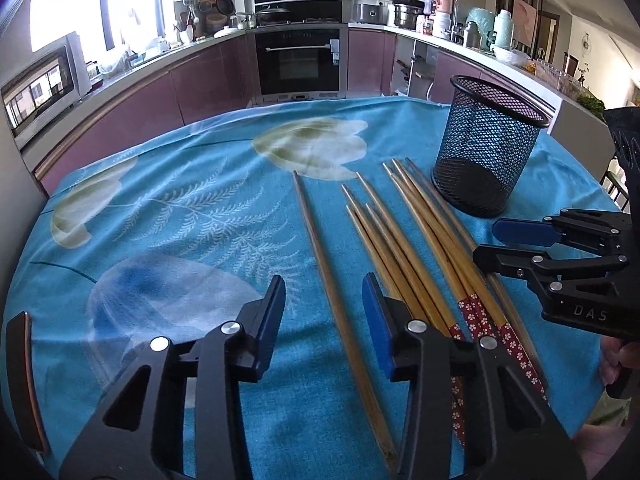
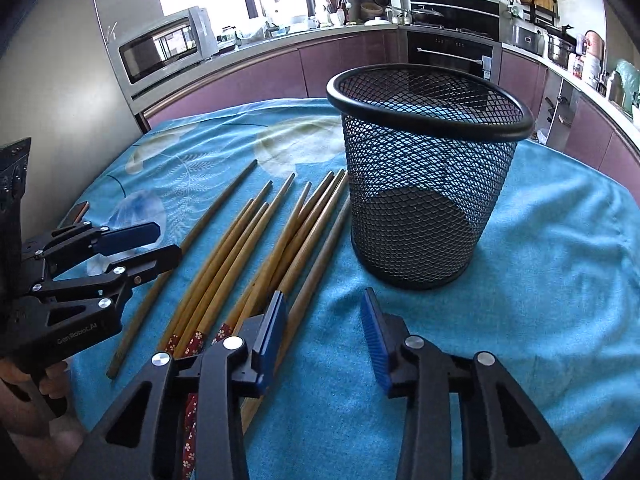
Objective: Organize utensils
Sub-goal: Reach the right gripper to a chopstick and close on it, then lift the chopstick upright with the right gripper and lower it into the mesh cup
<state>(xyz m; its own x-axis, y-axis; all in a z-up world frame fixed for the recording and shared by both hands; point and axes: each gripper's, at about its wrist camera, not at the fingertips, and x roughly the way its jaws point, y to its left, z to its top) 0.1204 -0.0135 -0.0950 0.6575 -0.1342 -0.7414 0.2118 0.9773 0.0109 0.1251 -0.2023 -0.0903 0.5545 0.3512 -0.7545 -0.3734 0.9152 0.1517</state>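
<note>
We hold the left gripper (image 1: 324,300) with fingers apart astride one loose brown wooden chopstick (image 1: 320,240) at lower centre. The right gripper (image 2: 324,320) is likewise apart, gripping nothing. The empty black mesh cup (image 2: 428,200) stands upright upper right, ready to receive.

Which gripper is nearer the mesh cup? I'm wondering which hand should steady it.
Right. The right gripper hovers just in front of the mesh cup, while the left gripper sits beyond the chopsticks, over the lone outer one.
</note>
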